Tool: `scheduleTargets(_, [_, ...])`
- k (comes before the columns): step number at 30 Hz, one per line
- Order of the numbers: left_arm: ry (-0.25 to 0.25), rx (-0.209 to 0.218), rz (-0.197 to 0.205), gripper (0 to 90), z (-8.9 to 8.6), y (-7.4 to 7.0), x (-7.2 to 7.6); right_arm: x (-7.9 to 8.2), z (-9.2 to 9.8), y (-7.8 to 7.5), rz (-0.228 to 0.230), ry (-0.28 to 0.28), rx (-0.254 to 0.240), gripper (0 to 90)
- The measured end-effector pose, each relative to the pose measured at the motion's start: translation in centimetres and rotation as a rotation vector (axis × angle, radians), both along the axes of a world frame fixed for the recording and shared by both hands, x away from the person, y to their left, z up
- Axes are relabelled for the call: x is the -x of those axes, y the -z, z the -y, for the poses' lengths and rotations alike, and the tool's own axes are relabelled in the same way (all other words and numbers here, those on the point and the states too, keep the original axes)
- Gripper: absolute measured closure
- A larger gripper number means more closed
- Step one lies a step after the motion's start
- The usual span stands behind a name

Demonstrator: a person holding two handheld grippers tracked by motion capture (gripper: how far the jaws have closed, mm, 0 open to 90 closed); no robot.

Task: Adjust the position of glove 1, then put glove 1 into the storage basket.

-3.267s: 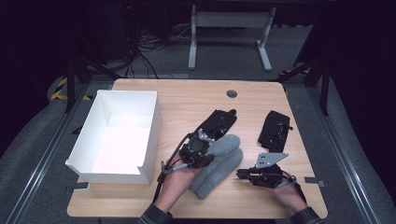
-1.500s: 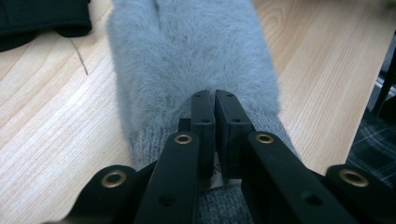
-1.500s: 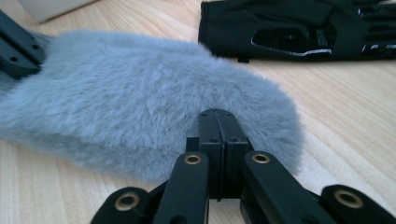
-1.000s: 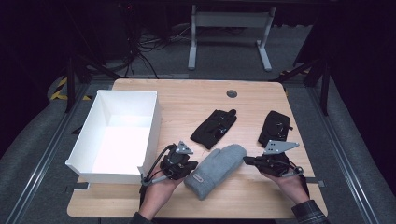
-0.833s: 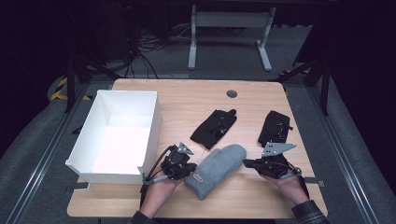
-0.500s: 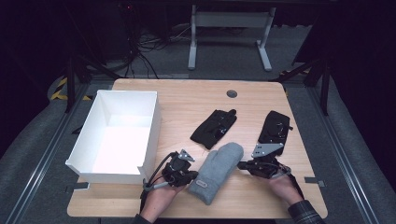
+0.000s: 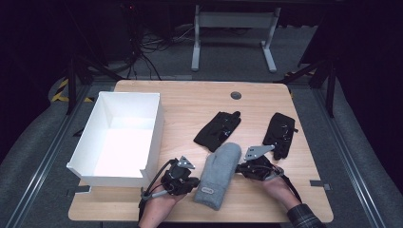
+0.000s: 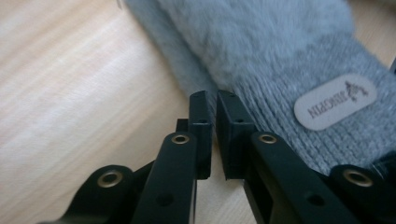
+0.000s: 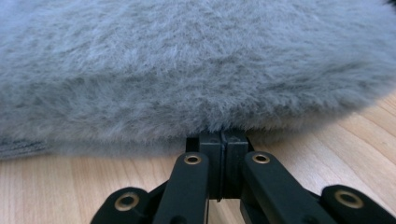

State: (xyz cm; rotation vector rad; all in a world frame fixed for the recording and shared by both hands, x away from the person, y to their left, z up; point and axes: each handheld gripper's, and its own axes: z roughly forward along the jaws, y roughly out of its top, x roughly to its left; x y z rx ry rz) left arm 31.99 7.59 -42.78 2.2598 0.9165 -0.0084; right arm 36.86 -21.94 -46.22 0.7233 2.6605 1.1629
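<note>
Left gripper (image 8: 212,100) barely parted — right gripper (image 9: 222,138) closed

The grey mitten (image 7: 217,175) is fuzzy fleece with a ribbed knit cuff, lying on the matt, grained wooden table (image 7: 190,97).

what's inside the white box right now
The white box shows bare white walls and a bare floor in the high view, with nothing lying in it. Its near wall hides the strip of floor right behind it, so that edge can't be checked.

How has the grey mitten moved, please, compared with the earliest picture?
Yes: the grey mitten now lies nearer the table's front edge, farther from the black glove.
</note>
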Motion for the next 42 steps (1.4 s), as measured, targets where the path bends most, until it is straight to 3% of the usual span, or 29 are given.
scheduleTargets(2, [-0.018,0.023,0.025,78.0,-0.2,-0.6,-0.4,-0.1,-0.1,0.1,0.002,0.001,-0.003,90.0])
scheduleTargets(6, [-0.022,0.068,0.053,50.4,-0.1,-1.4,-1.0,0.1,0.3,-0.2,0.01,0.012,-0.001,83.9])
scheduleTargets(7, [-0.02,0.078,0.063,50.4,0.1,-1.6,-1.3,0.1,0.7,-0.3,0.011,0.028,-0.006,79.3])
scheduleTargets(10, [-0.008,0.078,0.084,32.1,1.1,-2.0,-2.1,0.1,2.0,-0.5,0.01,0.077,-0.021,62.4])
scheduleTargets(12, [-0.011,0.079,0.089,25.5,1.4,-2.0,-2.4,0.1,2.3,-0.5,0.009,0.087,-0.023,58.7])
scheduleTargets(13, [-0.009,0.07,0.093,25.5,1.9,-2.1,-2.6,0.2,2.5,-0.4,0.007,0.099,-0.023,53.3])
scheduleTargets(15, [-0.011,0.065,0.098,15.6,2.5,-2.0,-3.1,0.5,3.2,-0.2,0.007,0.119,-0.018,41.1])
scheduleTargets(21, [-0.005,0.039,0.082,9.2,4.6,-1.0,-4.3,1.0,4.3,0.1,0.025,0.15,-0.014,31.1])
scheduleTargets(31, [0.006,-0.011,0.04,1.0,6.5,1.1,-5.2,1.2,4.0,0.6,0.062,0.129,0.022,27.2])
scheduleTargets(40, [0.028,0.0,0.004,0.8,6.6,2.5,-5.6,1.2,3.9,0.8,0.079,0.119,0.024,25.0])
scheduleTargets(42, [0.047,0.01,-0.014,5.5,6.7,2.7,-5.6,1.2,3.9,0.8,0.079,0.119,0.024,25.0])
